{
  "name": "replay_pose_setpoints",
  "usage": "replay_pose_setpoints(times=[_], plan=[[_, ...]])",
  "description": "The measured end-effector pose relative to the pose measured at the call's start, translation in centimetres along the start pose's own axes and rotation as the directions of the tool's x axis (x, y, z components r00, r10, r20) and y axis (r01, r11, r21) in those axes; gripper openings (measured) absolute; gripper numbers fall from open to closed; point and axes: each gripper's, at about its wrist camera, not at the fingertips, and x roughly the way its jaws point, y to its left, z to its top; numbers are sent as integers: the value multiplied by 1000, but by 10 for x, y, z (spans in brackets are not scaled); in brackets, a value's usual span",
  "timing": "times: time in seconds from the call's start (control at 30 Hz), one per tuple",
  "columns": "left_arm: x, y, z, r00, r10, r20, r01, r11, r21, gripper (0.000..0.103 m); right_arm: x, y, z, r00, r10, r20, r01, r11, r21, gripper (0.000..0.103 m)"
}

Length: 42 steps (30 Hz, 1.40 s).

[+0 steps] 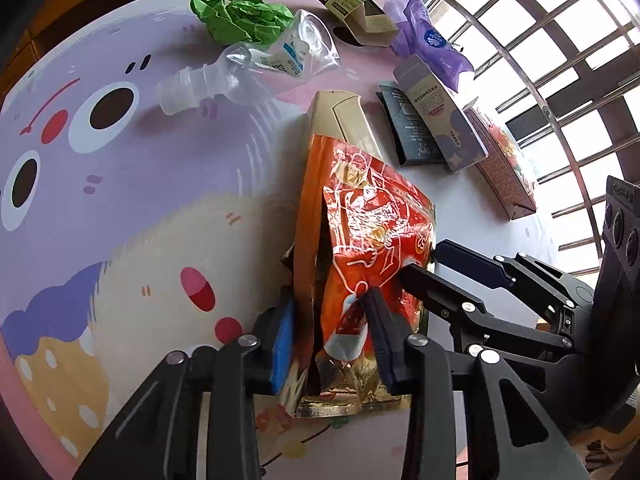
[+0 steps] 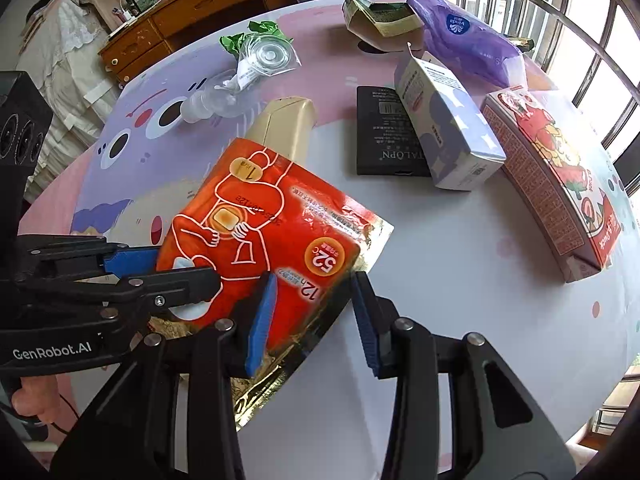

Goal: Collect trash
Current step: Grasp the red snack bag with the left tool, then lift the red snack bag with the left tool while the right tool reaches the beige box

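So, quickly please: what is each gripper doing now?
Left gripper: closed on the orange pouch.
Right gripper: open, fingers around the pouch corner.

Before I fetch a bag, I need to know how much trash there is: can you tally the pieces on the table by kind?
Boxes and cartons: 5 (open tan box, black box, lilac box, strawberry box, beige box)
Plastic bags and pouches: 2 (orange pouch, purple bag)
Bottles: 1 (crushed clear bottle)
Crumpled paper: 1 (green paper)
Total: 9
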Motion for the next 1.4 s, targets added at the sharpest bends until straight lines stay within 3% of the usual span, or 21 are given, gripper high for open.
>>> replay_pose_setpoints(times=[0.07,0.17,0.37,0.53,0.67,0.8,0.97,1.27,1.37,1.4], plan=[[-4,-4,-3,1000,7,14,-7,1000,6,16,0,3,0,1000,11,-9,-12,1000,-14,37],[-12,-11,-8,1000,-5,26,5,1000,19,6,-4,7,0,999,31,-12,-32,999,-27,37],[-49,-12,-22,995,37,87,-37,999,0,4,-21,13,12,995,103,11,-102,993,-60,38],[-87,15,-33,987,85,136,-74,994,-86,4,-27,20,35,991,124,39,-115,977,-181,56],[-108,39,-42,977,138,166,-110,980,-165,4,-20,31,54,992,110,62,-78,918,-390,63],[-116,55,-44,970,164,179,-120,966,-230,4,-2,40,62,991,76,106,2,803,-596,67],[-113,60,-43,966,183,181,-130,955,-267,4,23,42,73,994,51,97,33,704,-709,68],[-107,63,-36,964,177,199,-108,942,-316,4,57,45,96,998,54,45,0,642,-767,71],[-107,65,-36,962,182,203,-107,938,-331,4,63,48,104,997,71,4,-44,659,-751,70],[-107,65,-36,962,182,204,-106,936,-334,4,65,48,107,996,85,-21,-73,671,-738,62]])
